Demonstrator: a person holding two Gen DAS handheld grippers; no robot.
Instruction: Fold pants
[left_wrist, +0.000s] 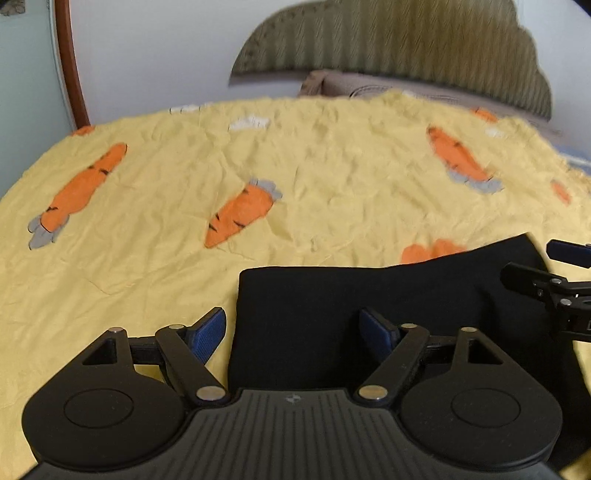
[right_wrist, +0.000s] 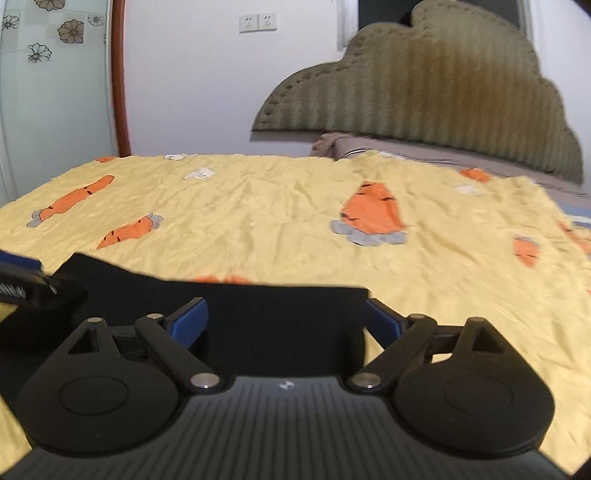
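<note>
- I found the black pants (left_wrist: 369, 317) lying folded into a flat, roughly rectangular bundle on the yellow carrot-print bedspread (left_wrist: 295, 166), at the near edge of both wrist views.
- In the left wrist view the bundle's left edge ran straight and square; its far edge rose toward the right, partly covering an orange carrot motif (left_wrist: 430, 251).
- I had the left gripper (left_wrist: 293, 332) spread wide, holding nothing. Its left blue pad (left_wrist: 208, 338) sat over bare bedspread just beside the bundle's left edge; its right blue pad (left_wrist: 376, 334) sat over the black cloth. I could not tell whether either pad touched the fabric.
- I had the right gripper (right_wrist: 286, 321) equally wide and holding nothing. Its left pad (right_wrist: 190, 321) sat over the pants (right_wrist: 280, 325) and its right pad (right_wrist: 382, 319) at the bundle's right edge, against the yellow bedspread (right_wrist: 277, 221).
- Each gripper showed in the other's view: the right one (left_wrist: 554, 284) at the right border of the left view, the left one (right_wrist: 26, 284) at the left border of the right view, both near the bundle's far corners.
- Beyond the bedspread I noted an olive, scalloped padded headboard (right_wrist: 443, 92), a white wall with two sockets (right_wrist: 258, 22) and a red-brown door frame (right_wrist: 118, 74).
</note>
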